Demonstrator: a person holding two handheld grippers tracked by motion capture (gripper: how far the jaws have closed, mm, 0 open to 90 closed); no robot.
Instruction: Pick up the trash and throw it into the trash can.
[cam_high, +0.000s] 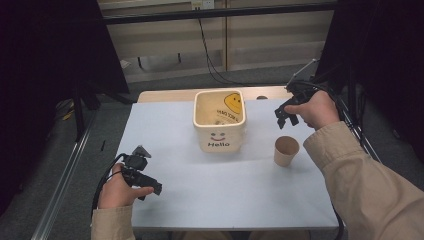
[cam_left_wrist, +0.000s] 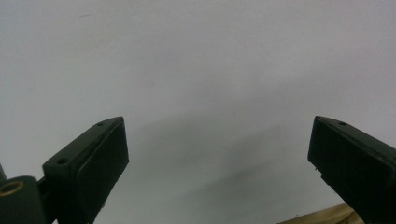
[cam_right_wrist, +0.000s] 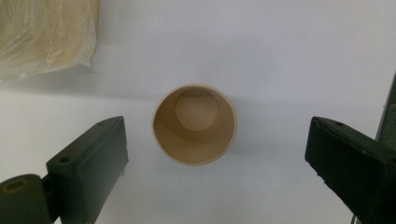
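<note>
Two things stood on the pale blue-grey table sheet (cam_high: 200, 190): a cream square bin printed with a smiley face and "Hello" (cam_high: 220, 121) near the far middle, and a brown paper cup (cam_high: 286, 150) upright just to its right, a bare gap between them. The near half of the sheet lay bare, as did the left side. In the right gripper view the cup's mouth (cam_right_wrist: 194, 124) was unobstructed, bare sheet all round it.

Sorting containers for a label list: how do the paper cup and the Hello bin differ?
The paper cup is round, plain brown and small; the Hello bin is squarish, cream, printed with smiley faces, and far bigger. The cup stands nearer the person. Both stand upright with open tops.
</note>
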